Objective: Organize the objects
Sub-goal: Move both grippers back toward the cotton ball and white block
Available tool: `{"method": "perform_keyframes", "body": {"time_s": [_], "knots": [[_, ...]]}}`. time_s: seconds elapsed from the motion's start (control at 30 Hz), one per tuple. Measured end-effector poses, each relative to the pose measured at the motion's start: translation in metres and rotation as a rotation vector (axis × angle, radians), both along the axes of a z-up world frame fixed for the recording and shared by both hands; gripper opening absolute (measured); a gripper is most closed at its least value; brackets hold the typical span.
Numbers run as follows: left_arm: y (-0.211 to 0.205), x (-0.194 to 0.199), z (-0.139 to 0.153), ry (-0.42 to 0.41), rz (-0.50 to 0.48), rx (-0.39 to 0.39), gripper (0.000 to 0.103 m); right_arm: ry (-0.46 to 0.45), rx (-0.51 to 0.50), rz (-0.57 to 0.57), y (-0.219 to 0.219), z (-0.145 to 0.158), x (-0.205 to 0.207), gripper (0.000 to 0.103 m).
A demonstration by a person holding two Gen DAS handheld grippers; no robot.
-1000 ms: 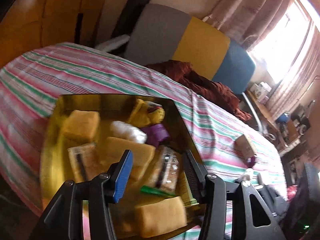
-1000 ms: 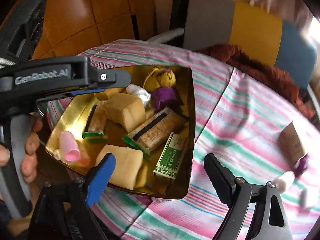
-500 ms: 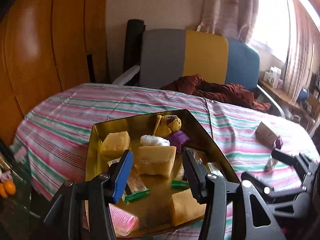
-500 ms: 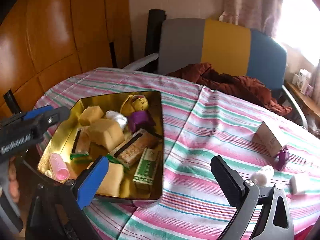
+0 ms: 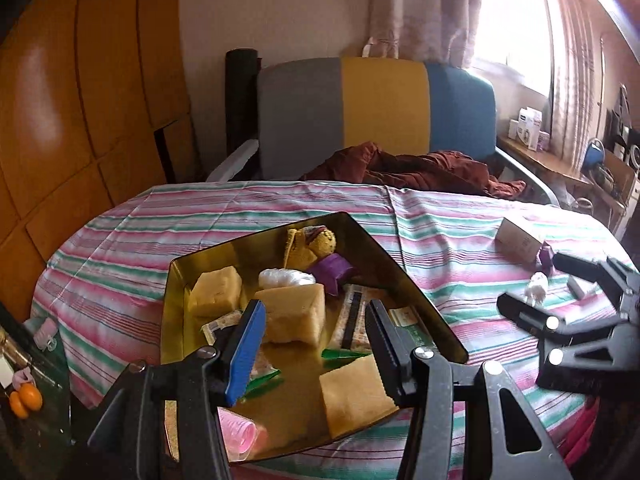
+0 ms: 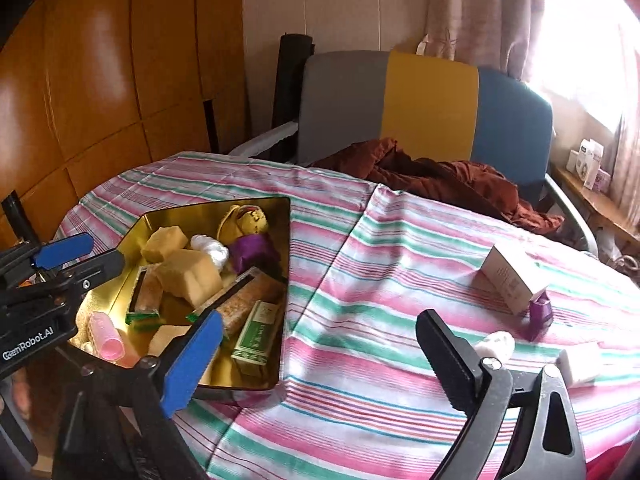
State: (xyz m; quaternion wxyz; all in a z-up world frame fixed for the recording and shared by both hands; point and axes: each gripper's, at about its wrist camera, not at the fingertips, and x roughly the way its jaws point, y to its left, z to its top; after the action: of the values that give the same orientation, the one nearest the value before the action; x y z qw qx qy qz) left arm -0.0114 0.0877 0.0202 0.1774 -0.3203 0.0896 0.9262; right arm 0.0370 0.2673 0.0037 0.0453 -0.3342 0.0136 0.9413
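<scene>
A gold metal tray (image 6: 286,248) sat at the near left edge of the desk (image 6: 400,380), which was covered with a pink, green and white striped cloth. Inside it lay several yellow sponge blocks (image 6: 190,276), a white wad (image 6: 210,248), a yellow knitted doll (image 6: 250,220), a purple piece (image 6: 254,252), a pink hair roller (image 6: 106,340), wrapped snack bars (image 6: 248,300) and a green-and-white packet (image 6: 258,332).

The left gripper (image 5: 316,340) hovered above the tray's near end, its fingers partly apart and grasping nothing. The right gripper (image 6: 320,344) hung over bare cloth just right of the tray; its jaws were opening wide, with nothing between them.

Well apart from the tray, on the right side of the desk, a small cardboard box (image 6: 510,276) lay touching a purple bottle (image 6: 540,312), with a white wad (image 6: 496,346) and a white block (image 6: 578,364) nearer the edge. Behind the desk stood a chair (image 6: 432,108) in grey, yellow and blue, with a rust-brown cloth (image 6: 440,180) heaped on it.
</scene>
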Motion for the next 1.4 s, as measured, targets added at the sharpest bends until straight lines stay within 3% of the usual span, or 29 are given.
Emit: {"method": "perform_keyframes", "body": {"time_s": [0.43, 0.7, 0.9, 1.0, 1.17, 1.3, 1.4], "knots": [[0.037, 0.010, -0.010, -0.044, -0.120, -0.034, 0.053, -0.025, -0.023, -0.196, 0.097, 0.003, 0.012, 0.103], [0.066, 0.019, -0.014, -0.069, -0.209, -0.058, 0.053, -0.057, -0.034, -0.411, 0.187, 0.000, 0.037, 0.103], [0.095, 0.022, -0.015, -0.104, -0.287, -0.058, 0.053, -0.023, -0.057, -0.615, 0.263, 0.001, 0.058, 0.103], [0.113, 0.023, -0.017, -0.120, -0.327, -0.062, 0.053, -0.008, -0.119, -0.729, 0.295, -0.010, 0.073, 0.103], [0.151, 0.021, -0.026, -0.186, -0.406, -0.052, 0.062, 0.054, -0.340, -0.884, 0.334, -0.019, 0.105, 0.103], [0.184, 0.021, -0.035, -0.234, -0.474, -0.051, 0.062, 0.045, -0.439, -0.897, 0.344, -0.027, 0.113, 0.103], [0.207, 0.020, -0.040, -0.274, -0.513, -0.039, 0.062, 0.029, -0.459, -0.884, 0.342, -0.029, 0.111, 0.103]]}}
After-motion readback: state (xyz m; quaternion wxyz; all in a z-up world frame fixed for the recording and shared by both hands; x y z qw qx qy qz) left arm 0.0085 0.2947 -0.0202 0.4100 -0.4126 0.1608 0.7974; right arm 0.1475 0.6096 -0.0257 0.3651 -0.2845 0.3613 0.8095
